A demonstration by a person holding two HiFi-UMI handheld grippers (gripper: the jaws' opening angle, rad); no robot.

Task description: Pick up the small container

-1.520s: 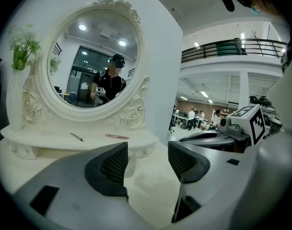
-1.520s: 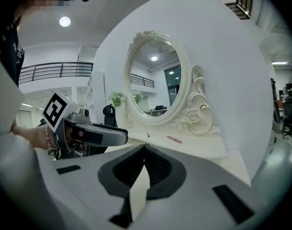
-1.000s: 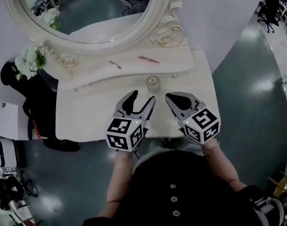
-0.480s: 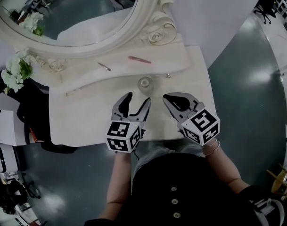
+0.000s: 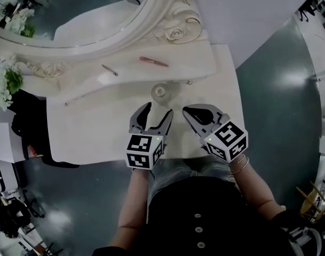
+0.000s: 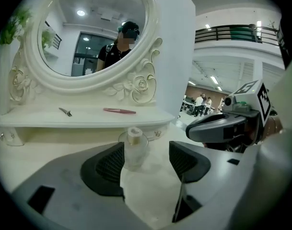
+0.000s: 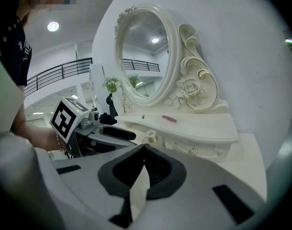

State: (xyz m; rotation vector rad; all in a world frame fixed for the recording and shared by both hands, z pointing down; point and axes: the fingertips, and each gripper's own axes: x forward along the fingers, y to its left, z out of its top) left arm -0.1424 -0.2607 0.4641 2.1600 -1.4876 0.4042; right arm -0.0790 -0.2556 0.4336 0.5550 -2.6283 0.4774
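**Counter layout, head view**

A mirror [image 5: 71,9] rises behind a raised shelf [image 5: 199,63] along the back of the counter [image 5: 87,127]. On the shelf a clip [image 5: 110,70] lies left of a slim stick [image 5: 153,62]. The small container [image 5: 160,92] stands on the counter just before the shelf edge. The left tongs [image 5: 158,111], jaws just opened wider, sit directly before it; the container is beyond the tips, not between them. The right tongs [image 5: 188,112] lie just beside, to the right. Flowers [image 5: 2,81] stand past the shelf's left end.

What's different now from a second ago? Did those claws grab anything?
The left gripper has shifted into line with the small container, just short of it; its jaws have just been opening wider, nothing between them. Nothing was grabbed. The right gripper stays shut and empty; the container and pink stick haven't moved.
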